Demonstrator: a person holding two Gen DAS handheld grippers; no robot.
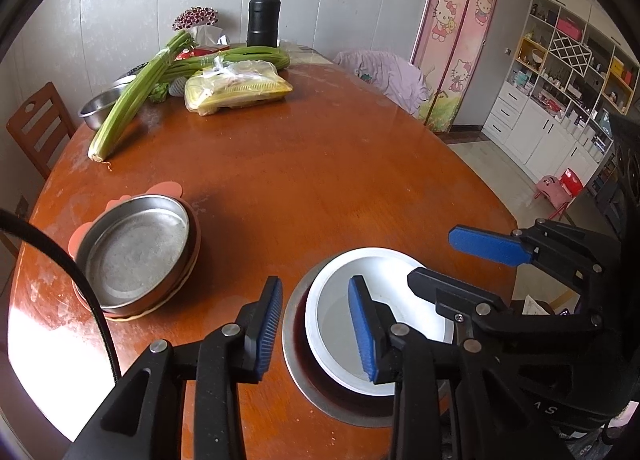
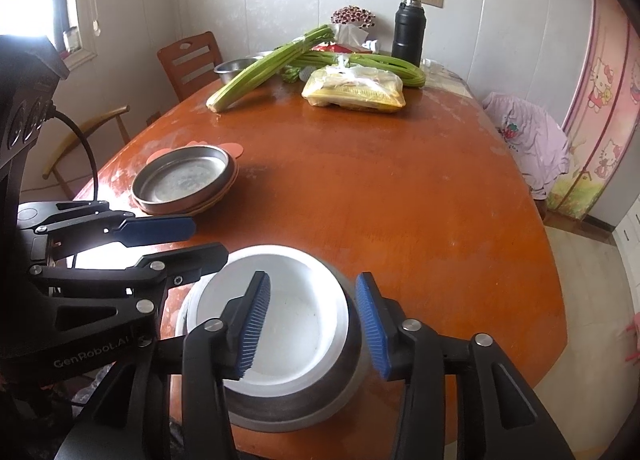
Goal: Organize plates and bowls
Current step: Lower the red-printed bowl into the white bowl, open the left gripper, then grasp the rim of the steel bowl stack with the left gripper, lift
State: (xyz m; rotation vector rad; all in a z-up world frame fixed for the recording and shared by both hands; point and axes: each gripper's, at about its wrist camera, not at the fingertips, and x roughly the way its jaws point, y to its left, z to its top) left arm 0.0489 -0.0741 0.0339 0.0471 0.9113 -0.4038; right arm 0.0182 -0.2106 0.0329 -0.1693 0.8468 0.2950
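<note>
your left gripper and right gripper, both loose astride the white bowl rim, gripping nothing; left body reads "genrobot.ai".

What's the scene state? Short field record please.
surface: wooden table
near stack: white bowl nested in metal bowl
left claw: open, straddling the stack's rim
right claw: open, straddling the stack's rim
far stack: metal pan on plates
back of table: celery, black flask
</note>
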